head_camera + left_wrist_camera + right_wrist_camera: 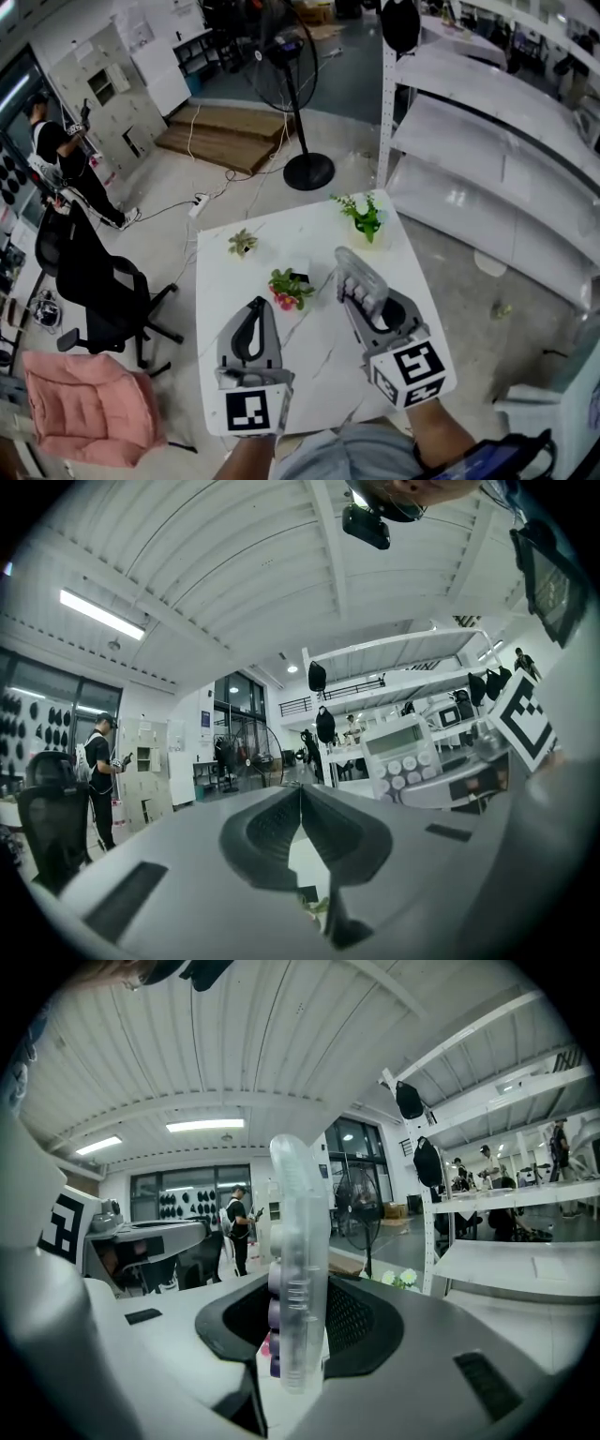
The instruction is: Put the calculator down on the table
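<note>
View from above of one square white table (225, 375) with a marbled top, and two hand-held grippers reaching over its near edge.

The right gripper (367, 305) is clenched on one calculator (298, 1269). The calculator is pale and semi-clear with round keys. It stands on its edge between the jaws, with its far end sticking out past the fingertips. It is held above the right half of the table and does not lie on it.

The left gripper (300, 794) is over the left half of the table. Its jaws are pressed together with nothing between them.

Three small potted plants sit on the table:
- One leafy green plant (364, 217) is near the far right corner.
- One tiny plant (242, 243) is at the far left.
- One plant with pink blooms (291, 288) is near the middle, between the two grippers.

Around the table:
- One black pedestal fan (286, 75) stands on the floor beyond it.
- One black office chair (103, 281) is to its left.
- One pink cushion (89, 408) lies below the chair in the picture.
- One person (56, 150) in dark clothes stands far off at the left.
- White shelves (487, 159) run along the right side.
</note>
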`<move>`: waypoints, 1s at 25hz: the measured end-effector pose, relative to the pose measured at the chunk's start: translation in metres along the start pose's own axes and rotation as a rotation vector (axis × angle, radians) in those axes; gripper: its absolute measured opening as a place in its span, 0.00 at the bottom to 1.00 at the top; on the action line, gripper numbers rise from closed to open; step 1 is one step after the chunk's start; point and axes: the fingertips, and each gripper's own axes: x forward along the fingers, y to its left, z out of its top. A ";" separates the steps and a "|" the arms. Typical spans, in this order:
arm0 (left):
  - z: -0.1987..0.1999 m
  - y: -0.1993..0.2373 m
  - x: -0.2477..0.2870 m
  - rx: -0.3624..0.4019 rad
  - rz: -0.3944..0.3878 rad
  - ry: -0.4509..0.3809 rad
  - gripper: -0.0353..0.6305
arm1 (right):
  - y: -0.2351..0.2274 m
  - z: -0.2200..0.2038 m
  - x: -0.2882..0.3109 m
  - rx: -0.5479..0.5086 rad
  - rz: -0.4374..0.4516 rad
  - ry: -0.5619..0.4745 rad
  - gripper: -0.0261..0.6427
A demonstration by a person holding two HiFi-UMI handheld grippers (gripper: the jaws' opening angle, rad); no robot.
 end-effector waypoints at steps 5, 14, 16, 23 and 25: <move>-0.030 0.001 0.014 -0.029 -0.013 0.066 0.07 | -0.007 -0.033 0.011 0.030 -0.007 0.080 0.26; -0.102 -0.013 0.033 -0.081 -0.061 0.220 0.07 | -0.019 -0.133 0.012 0.139 -0.038 0.299 0.26; -0.117 -0.018 0.034 -0.091 -0.073 0.248 0.07 | -0.018 -0.155 0.008 0.166 -0.040 0.347 0.26; -0.159 -0.025 0.039 -0.115 -0.090 0.336 0.07 | -0.015 -0.204 0.003 0.241 -0.025 0.461 0.26; -0.165 -0.023 0.042 -0.118 -0.085 0.344 0.07 | -0.015 -0.214 0.003 0.257 -0.021 0.489 0.26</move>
